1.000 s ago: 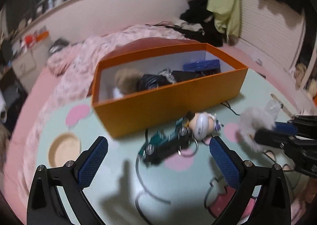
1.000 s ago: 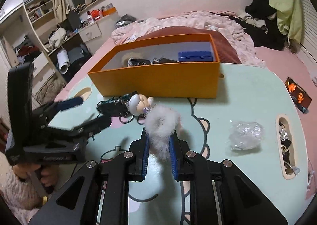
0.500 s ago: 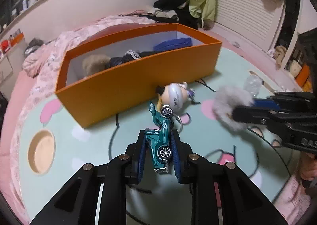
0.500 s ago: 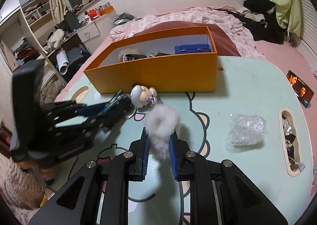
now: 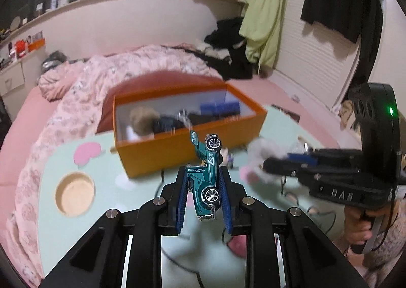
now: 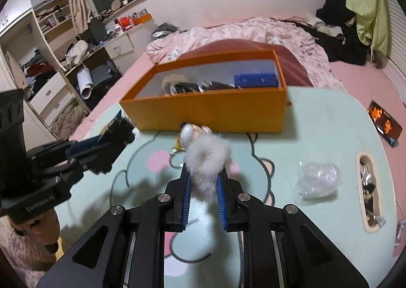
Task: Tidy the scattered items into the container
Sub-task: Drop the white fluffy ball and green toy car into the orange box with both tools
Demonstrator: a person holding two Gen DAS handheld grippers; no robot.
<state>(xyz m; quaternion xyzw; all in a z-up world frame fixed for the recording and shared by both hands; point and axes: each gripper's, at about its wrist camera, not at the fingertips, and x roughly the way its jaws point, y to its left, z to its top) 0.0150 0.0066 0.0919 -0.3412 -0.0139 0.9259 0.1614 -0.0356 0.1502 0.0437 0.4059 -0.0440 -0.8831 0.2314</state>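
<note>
My left gripper (image 5: pixel 203 184) is shut on a teal toy car (image 5: pixel 206 176) and holds it above the table, in front of the orange box (image 5: pixel 177 153). My right gripper (image 6: pixel 203 181) is shut on a white fluffy scrunchie (image 6: pixel 206 161), also lifted, near the box (image 6: pixel 210 113). A small doll keychain (image 6: pixel 189 133) lies on the table against the box front. The box holds a beige fluffy item (image 6: pixel 172 81), dark items and a blue case (image 6: pixel 255 79). The right gripper shows in the left wrist view (image 5: pixel 269 163), the left gripper in the right wrist view (image 6: pixel 111 136).
A crumpled clear plastic bag (image 6: pixel 318 181) lies on the mint table (image 6: pixel 317 136) at the right, beside a cut-out slot (image 6: pixel 368 189) with clutter. A round hole (image 5: pixel 74 193) is in the table at the left. A pink bed (image 5: pixel 101 77) lies behind the box.
My left gripper closed on the teal car and lifted it off the table toward the box. My right gripper rose slightly with the scrunchie.
</note>
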